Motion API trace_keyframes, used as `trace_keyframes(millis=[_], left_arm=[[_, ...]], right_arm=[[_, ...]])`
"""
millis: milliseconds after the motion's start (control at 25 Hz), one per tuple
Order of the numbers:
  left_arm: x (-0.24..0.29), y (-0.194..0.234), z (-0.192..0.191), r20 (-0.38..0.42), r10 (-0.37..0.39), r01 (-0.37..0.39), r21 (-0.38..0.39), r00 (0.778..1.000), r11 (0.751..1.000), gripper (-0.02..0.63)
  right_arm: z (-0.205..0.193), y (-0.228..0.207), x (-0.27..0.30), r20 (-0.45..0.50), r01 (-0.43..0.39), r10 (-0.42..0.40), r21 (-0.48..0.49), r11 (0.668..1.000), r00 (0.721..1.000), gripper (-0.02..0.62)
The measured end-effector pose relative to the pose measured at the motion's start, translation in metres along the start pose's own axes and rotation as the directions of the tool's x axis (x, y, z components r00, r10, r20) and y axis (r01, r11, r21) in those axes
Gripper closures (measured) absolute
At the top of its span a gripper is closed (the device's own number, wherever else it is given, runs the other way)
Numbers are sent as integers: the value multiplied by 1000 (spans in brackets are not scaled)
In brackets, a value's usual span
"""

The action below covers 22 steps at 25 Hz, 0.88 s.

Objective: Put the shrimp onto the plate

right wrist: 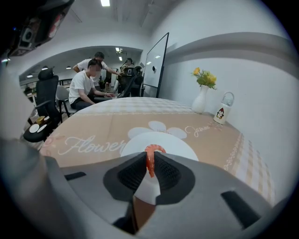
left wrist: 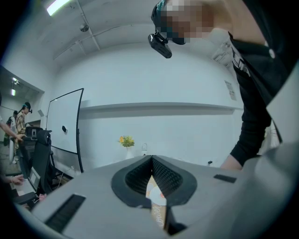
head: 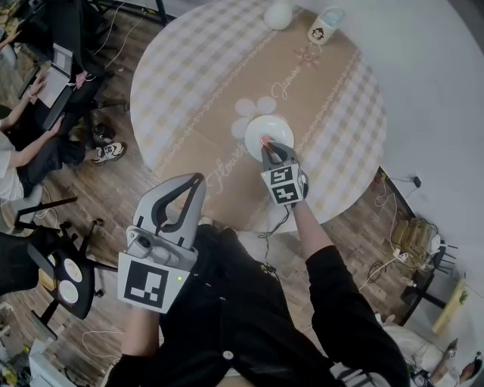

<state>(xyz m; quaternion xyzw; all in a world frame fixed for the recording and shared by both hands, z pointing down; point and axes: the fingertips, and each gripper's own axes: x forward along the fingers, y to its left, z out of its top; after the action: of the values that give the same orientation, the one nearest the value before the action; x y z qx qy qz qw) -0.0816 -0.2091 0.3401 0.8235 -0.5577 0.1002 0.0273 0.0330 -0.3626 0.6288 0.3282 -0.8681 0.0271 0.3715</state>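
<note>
An orange-red shrimp (right wrist: 151, 158) is pinched between the jaws of my right gripper (right wrist: 150, 164), which is shut on it just above the near part of the white plate (right wrist: 175, 149). From the head view the right gripper (head: 269, 147) reaches over the plate (head: 274, 130) on the round table, with the shrimp (head: 265, 141) showing at its tip. My left gripper (head: 195, 180) hangs low by the person's body, off the table, jaws shut with nothing between them. Through its closed jaws (left wrist: 152, 164) only a sliver of table shows.
The round table (head: 212, 68) has a checked cloth with a tan runner. At the far side stand a white vase (head: 278, 13) with yellow flowers (right wrist: 203, 78) and a penguin mug (head: 324, 27). People sit at desks and office chairs (head: 53, 75) to the left.
</note>
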Motion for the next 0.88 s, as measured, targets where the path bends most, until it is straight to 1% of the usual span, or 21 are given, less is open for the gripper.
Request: trace_keyframes(millis=[160,280,480,640,760,880], left_arm=[[-5,5,1,2,14,-14,2,1000,1000,603],[-9,8,-2,-7,23,-23,-2,1000,1000,603],[-8,8,-2,-5,24,-24,3,1000,1000,603],[-9,6,-3,-16,23,-23,-2,1000,1000,603],[-9,6,-2,-7,30,-30,-16,1000,999,603],[-8,4,1,-1,20,-20,-10,1000,1000,603]], right_arm=[[-6,3,6,-43,-20,21,1,1000,999,556],[-13,4,9,-72,-25,28,46,999,997,555],[-10,5,13,-58,-35,42,114,993,997,555],[-14,1,14,-59,-40,47,109,993,997,555],[-14,0,12,-64,-43,50,109,993,997,546],[-15,-3,12,-70,-39,47,115,993,996,517]])
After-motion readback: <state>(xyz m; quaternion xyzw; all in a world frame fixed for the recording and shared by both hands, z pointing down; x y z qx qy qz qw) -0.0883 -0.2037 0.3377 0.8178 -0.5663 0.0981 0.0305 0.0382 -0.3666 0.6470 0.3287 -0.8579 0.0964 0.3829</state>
